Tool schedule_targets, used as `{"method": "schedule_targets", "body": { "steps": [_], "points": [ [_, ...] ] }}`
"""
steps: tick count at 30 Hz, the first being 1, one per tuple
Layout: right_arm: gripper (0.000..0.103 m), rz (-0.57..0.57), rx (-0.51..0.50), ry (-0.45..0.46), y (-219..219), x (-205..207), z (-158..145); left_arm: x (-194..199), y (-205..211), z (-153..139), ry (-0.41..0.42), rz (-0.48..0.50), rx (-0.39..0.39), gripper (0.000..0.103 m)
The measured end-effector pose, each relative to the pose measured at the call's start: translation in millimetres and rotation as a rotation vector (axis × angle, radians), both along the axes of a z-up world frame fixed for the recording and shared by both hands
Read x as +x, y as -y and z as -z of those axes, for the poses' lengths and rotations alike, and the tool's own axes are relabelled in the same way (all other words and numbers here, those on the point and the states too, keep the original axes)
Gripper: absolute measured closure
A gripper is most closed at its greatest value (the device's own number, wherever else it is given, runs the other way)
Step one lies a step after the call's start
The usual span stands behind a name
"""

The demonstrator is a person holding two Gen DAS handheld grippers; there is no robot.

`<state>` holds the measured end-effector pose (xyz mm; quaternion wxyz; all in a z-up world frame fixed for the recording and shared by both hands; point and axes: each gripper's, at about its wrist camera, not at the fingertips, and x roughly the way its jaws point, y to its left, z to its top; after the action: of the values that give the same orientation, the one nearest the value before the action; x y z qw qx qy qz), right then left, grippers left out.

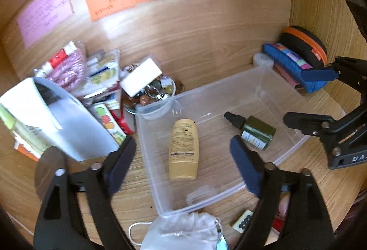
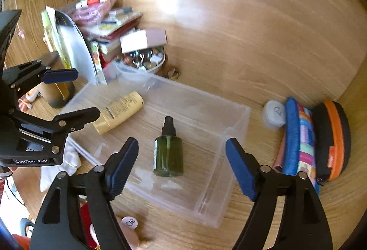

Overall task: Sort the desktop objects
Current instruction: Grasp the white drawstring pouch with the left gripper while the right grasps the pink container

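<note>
bin (image 1: 263, 85), clear plastic, sits on my wooden desk (image 1: 206, 39) with two bottles lying flat inside, apart from each other: a tan one (image 1: 183, 149) and a smaller green spray bottle (image 2: 168, 153). my left gripper (image 1: 183, 163) hangs over the tan bottle, jaws wide and holding nothing; my right gripper (image 2: 182, 165) hangs over the green one, also spread wide and bare. a blue pouch (image 2: 296, 135) and black-orange case (image 2: 332, 137) stand just beside the bin; a white box (image 1: 141, 75) rests on a bowl (image 2: 158, 66) of small trinkets behind it.
</note>
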<state>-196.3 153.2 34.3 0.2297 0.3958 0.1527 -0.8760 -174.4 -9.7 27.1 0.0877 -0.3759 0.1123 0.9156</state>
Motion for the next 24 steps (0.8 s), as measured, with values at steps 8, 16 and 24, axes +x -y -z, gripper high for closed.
{"method": "schedule_targets", "body": {
  "steps": [8,16,24],
  "points": [
    [0.022,0.008,-0.069,-0.072,-15,34,-24,31,20,-21,-0.06,-0.034,0.059,0.006],
    [0.021,-0.001,-0.149,-0.094,-33,69,-28,67,47,-14,-0.056,-0.073,0.092,0.003],
    [0.02,-0.002,-0.177,-0.06,-42,94,-1,81,56,25,0.026,-0.084,0.12,0.003]
  ]
}}
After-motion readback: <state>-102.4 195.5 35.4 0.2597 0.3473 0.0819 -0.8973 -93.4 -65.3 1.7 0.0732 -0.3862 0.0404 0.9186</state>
